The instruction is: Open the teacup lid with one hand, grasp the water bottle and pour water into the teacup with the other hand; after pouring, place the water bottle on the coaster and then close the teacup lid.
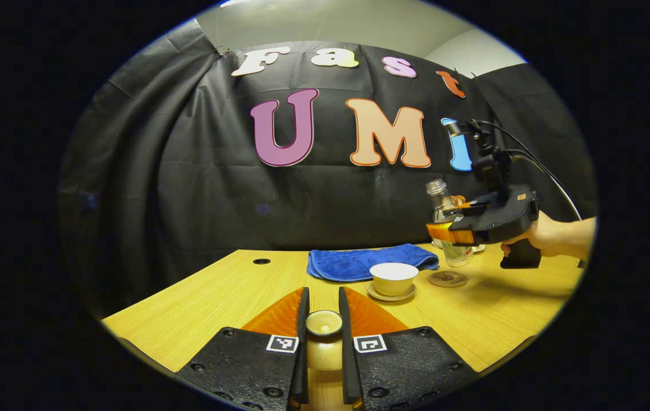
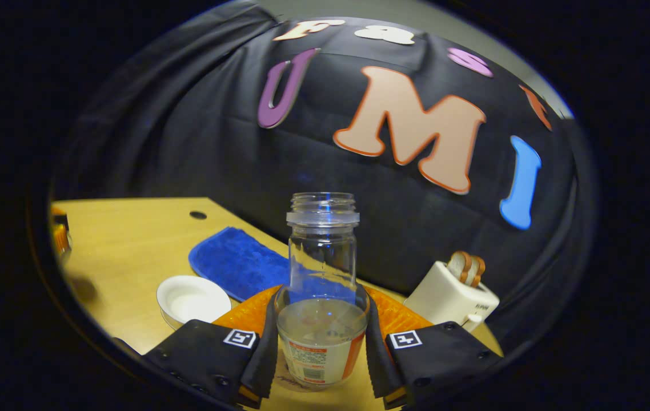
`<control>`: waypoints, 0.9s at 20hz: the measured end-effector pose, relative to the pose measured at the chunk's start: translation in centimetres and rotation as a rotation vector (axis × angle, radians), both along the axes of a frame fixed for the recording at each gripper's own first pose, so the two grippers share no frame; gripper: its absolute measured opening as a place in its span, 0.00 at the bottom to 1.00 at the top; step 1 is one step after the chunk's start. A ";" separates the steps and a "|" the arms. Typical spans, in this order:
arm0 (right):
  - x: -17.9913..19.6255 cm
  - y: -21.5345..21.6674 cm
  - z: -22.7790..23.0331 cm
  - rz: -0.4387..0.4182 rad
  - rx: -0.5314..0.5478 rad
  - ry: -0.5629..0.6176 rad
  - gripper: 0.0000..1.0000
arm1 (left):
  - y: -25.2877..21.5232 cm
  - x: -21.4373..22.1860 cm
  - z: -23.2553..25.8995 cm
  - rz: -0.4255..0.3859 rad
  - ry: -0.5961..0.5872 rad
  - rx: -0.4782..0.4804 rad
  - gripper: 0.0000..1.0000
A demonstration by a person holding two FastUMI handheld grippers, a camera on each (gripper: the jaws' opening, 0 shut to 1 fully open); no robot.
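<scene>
Your left claw [image 1: 324, 319] pinches the teacup lid [image 1: 324, 323] above the table [image 1: 216, 297]. Your right claw [image 2: 320, 337] clamps the uncapped water bottle [image 2: 322, 297], upright near the coaster [image 1: 448, 279]; the open teacup [image 1: 394, 278] stands beside the blue towel [image 1: 359, 262].

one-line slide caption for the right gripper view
Right gripper shut on the upright, uncapped water bottle, open teacup at left.

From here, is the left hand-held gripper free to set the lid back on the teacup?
Probably yes. The left hand-held gripper holds the lid, and the open teacup sits just ahead with bare table between. The right hand-held gripper holds the bottle off to the side.
</scene>
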State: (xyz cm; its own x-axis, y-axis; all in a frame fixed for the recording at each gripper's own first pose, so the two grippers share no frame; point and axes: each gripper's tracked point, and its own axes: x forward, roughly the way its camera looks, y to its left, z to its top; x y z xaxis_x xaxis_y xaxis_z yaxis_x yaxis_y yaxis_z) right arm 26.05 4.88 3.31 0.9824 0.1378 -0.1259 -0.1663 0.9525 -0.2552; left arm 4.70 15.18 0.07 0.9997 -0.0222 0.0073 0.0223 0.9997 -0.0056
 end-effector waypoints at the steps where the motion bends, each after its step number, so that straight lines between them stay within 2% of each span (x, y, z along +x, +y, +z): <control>1: 0.1 -1.1 -0.1 -0.033 0.070 -0.014 0.71 | 0.0 0.0 0.0 0.000 0.000 0.000 0.20; 2: 0.0 -2.0 -0.3 -0.057 0.122 -0.021 0.67 | 0.0 -0.1 0.0 0.001 0.000 0.000 0.20; 7: 0.4 -4.3 -2.1 -0.124 0.370 -0.032 0.69 | -0.1 0.0 0.0 -0.001 0.001 -0.001 0.21; 15: 0.9 -3.5 -3.6 -0.109 0.325 -0.051 0.69 | -0.2 0.0 0.0 -0.002 0.003 -0.004 0.20; 18: 0.7 -2.9 -3.8 -0.095 0.264 -0.078 0.69 | -0.2 0.0 0.0 -0.003 0.003 -0.003 0.21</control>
